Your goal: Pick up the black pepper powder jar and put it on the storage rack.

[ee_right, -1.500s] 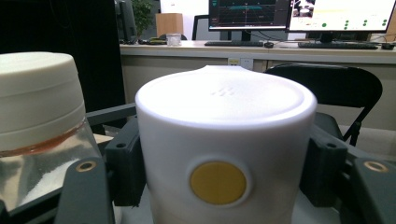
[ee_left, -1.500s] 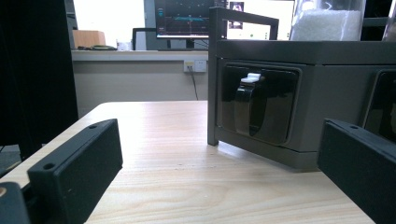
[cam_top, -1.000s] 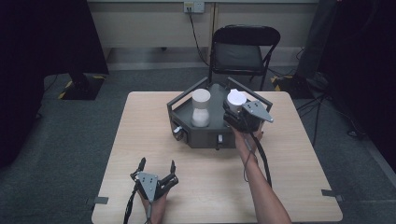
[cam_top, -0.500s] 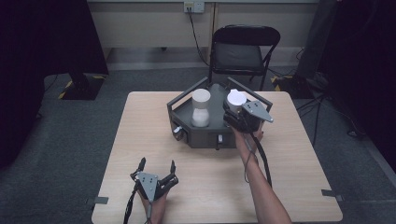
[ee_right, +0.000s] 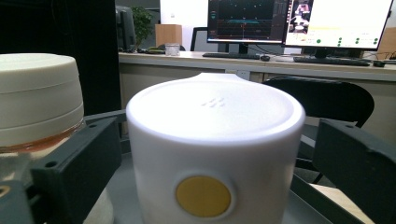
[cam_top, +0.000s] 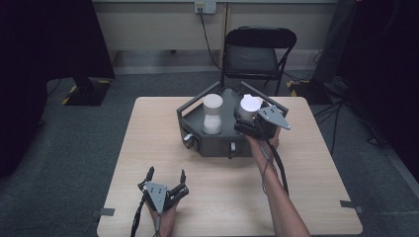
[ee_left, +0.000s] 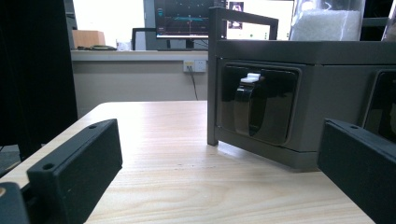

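Note:
A dark grey tray-like box (cam_top: 217, 144) stands at the far middle of the wooden table (cam_top: 148, 138). Two white containers stand in it. The right one is a white canister (cam_top: 250, 104) with a yellow dot on its side (ee_right: 203, 196). My right gripper (cam_top: 248, 113) is open, its jaws flanking this canister (ee_right: 215, 121) without visibly pressing it. The left one is a jar with a cream lid (cam_top: 213, 113), to the left in the right gripper view (ee_right: 37, 93). Near the table's front edge, my left gripper (cam_top: 166, 174) rests open and empty, facing the box front (ee_left: 317, 93).
A black lever with a white tip (ee_left: 252, 105) sits in a recess of the box's front. A black folding chair (cam_top: 257, 54) stands just behind the table. The table's left half and front right are bare wood. Cables trail from both grippers.

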Available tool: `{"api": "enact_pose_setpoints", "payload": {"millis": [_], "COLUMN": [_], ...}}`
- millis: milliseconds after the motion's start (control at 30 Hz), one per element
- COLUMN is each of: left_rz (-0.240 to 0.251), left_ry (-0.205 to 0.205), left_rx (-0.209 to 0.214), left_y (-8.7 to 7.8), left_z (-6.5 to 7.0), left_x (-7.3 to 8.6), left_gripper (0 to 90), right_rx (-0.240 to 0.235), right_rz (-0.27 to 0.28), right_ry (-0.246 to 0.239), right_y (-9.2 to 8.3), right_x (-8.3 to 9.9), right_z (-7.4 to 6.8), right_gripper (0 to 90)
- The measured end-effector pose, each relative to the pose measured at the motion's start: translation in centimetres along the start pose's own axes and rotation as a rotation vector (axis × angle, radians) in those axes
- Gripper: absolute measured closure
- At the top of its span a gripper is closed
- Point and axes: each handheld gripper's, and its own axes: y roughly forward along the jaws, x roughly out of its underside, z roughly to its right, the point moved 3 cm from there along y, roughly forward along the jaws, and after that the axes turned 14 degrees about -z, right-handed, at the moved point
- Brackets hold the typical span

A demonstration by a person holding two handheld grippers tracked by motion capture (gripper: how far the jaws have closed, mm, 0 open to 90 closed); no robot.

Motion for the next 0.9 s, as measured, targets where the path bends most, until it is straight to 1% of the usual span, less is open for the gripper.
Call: {"api": "enact_pose_setpoints", "payload": {"millis": [267, 367, 667, 900], "left_rz": [0.000, 0.000, 0.000, 0.000], "left_ry": [0.000, 0.000, 0.000, 0.000], "left_rx": [0.000, 0.000, 0.000, 0.000], "left_y": [0.0, 0.0, 0.0, 0.0], "left_z": [0.0, 0.0, 0.0, 0.0], "left_x": [0.0, 0.0, 0.0, 0.0], "left_gripper": [0.1, 0.1, 0.0, 0.0], "right_rx": [0.000, 0.001, 0.003, 0.012], "right_rz": [0.020, 0.015, 0.024, 0.016], "right_ry": [0.003, 0.012, 0.000, 0.010], "right_y": [-0.1, -0.2, -0.6, -1.0], "right_x": [0.1, 0.1, 0.1, 0.0], "right_z": [0.1, 0.2, 0.0, 0.0], "right_gripper": [0.0, 0.0, 0.0, 0.0]}}
